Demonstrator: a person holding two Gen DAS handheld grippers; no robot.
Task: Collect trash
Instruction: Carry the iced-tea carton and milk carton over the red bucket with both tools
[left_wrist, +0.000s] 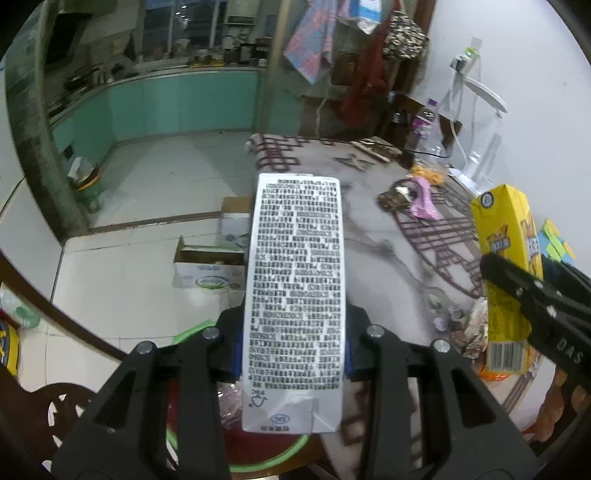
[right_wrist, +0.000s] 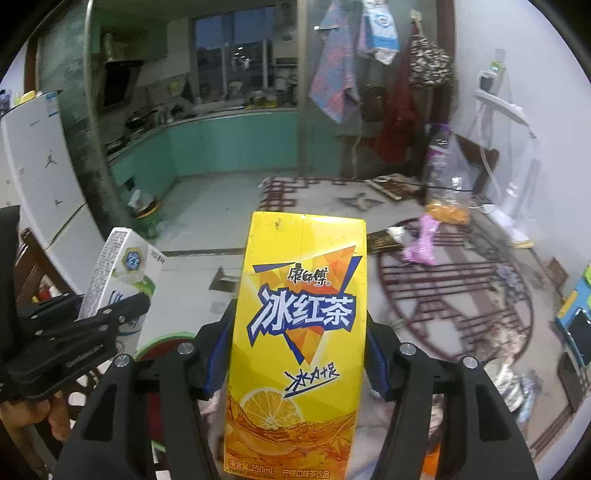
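My left gripper (left_wrist: 293, 343) is shut on a white drink carton (left_wrist: 295, 295) with black print, held upright above a red bin with a green rim (left_wrist: 269, 458). My right gripper (right_wrist: 295, 354) is shut on a yellow iced tea carton (right_wrist: 299, 332), also upright. Each shows in the other's view: the yellow carton (left_wrist: 506, 266) at the right of the left wrist view, the white carton (right_wrist: 118, 273) at the left of the right wrist view. The bin's rim (right_wrist: 166, 339) shows below the left gripper in the right wrist view.
A table with a patterned cloth (left_wrist: 388, 229) holds a pink wrapper (left_wrist: 424, 203), a dark wrapper (left_wrist: 393, 199), orange snacks (left_wrist: 428, 173) and scraps (left_wrist: 469, 325). Open cardboard boxes (left_wrist: 210, 266) stand on the tiled floor. A plastic bottle (right_wrist: 439, 162) stands at the table's far side.
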